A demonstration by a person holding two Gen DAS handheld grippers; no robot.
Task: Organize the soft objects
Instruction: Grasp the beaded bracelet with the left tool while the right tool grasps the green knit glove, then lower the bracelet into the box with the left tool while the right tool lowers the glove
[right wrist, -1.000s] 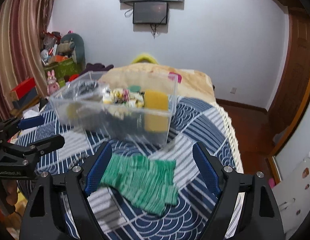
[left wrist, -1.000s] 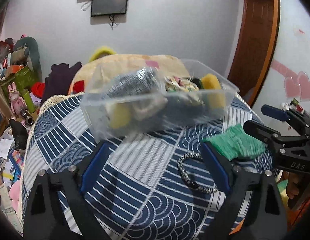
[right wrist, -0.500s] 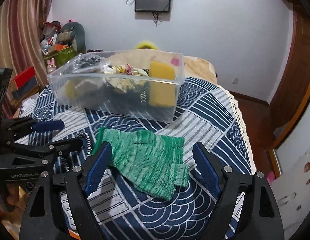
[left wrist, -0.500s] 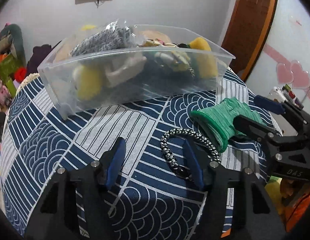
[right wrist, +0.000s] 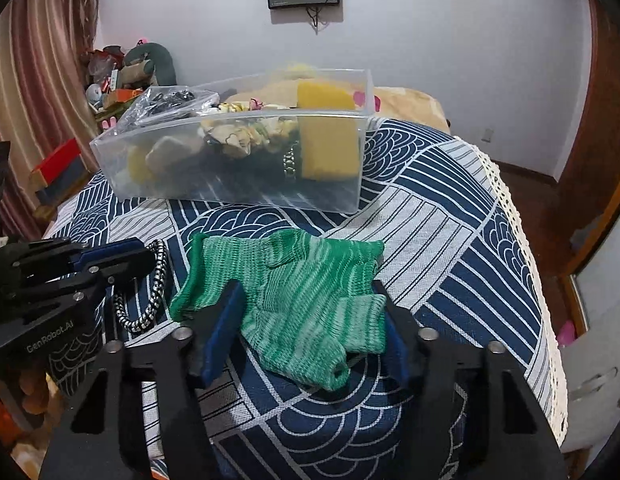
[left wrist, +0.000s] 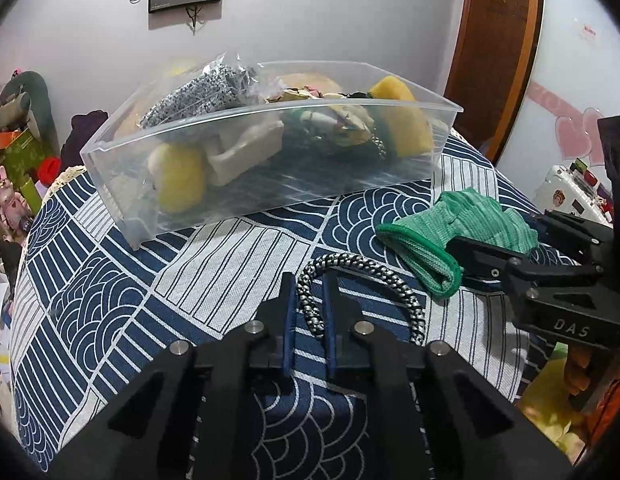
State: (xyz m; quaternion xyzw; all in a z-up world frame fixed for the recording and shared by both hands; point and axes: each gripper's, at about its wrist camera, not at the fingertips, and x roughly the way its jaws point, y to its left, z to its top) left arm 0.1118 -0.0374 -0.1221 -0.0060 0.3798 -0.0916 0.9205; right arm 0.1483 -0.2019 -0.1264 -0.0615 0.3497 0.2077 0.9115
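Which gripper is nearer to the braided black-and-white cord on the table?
Left. The left gripper straddles the braided cord, its fingers closed around one side. The right gripper is beside it, around the green glove.

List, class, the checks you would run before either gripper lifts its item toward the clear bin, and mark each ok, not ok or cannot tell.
1. Left gripper closed around the braided cord loop: ok.
2. Right gripper straddles the green knitted glove: ok.
3. Right fingers pinching the glove firmly: cannot tell.
4. Cord and glove lie apart, untangled: ok.
5. Clear bin has an open top: ok.
6. Room left in the bin, beside the yellow sponge: cannot tell.
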